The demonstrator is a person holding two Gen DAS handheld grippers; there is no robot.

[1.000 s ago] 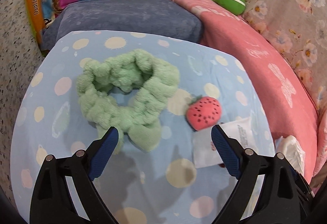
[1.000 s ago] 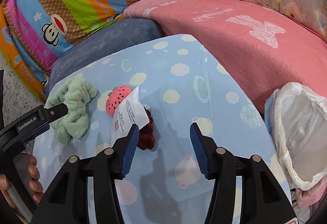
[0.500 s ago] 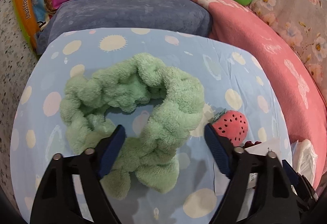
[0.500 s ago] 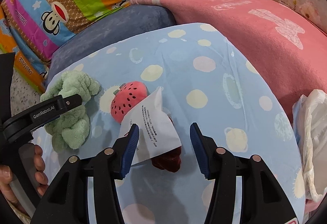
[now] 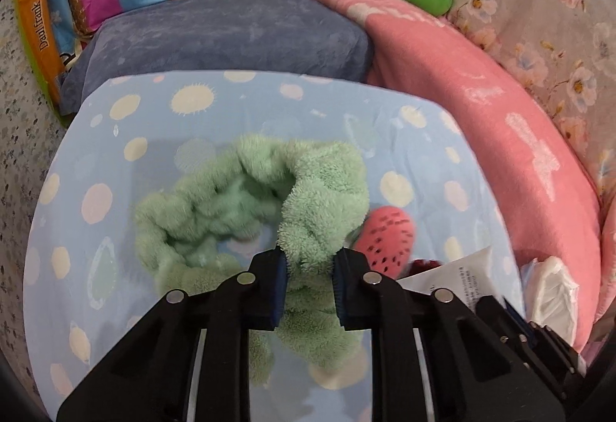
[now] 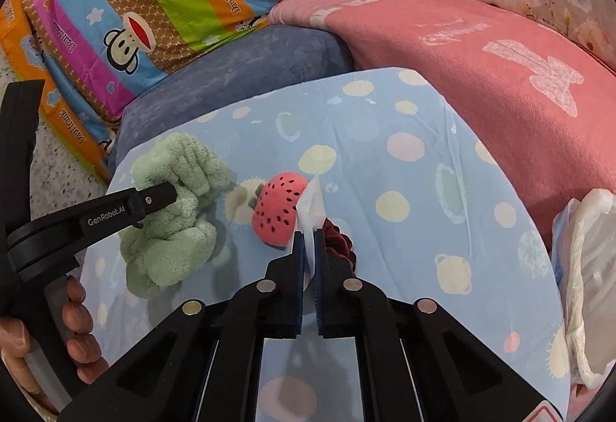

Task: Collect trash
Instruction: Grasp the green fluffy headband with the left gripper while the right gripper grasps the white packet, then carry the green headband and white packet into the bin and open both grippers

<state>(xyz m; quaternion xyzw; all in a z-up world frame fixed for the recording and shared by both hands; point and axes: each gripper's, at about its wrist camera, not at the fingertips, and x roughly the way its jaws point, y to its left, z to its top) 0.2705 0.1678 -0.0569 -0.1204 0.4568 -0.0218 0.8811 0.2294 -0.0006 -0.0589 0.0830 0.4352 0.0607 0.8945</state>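
Both grippers have just closed: the left gripper [image 5: 310, 273] is closing on the green plush headband [image 5: 246, 206], and the right gripper [image 6: 307, 252] pinches the white paper packet [image 6: 311, 202], ready for bagging.

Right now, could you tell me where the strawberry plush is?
The strawberry plush lies mid-sheet in the right wrist view, between the green headband on its left and the white wrapper touching its right.

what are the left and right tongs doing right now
Left tongs: closing on the green fluffy headband, which sits between the pads.
Right tongs: shut on the white paper packet.
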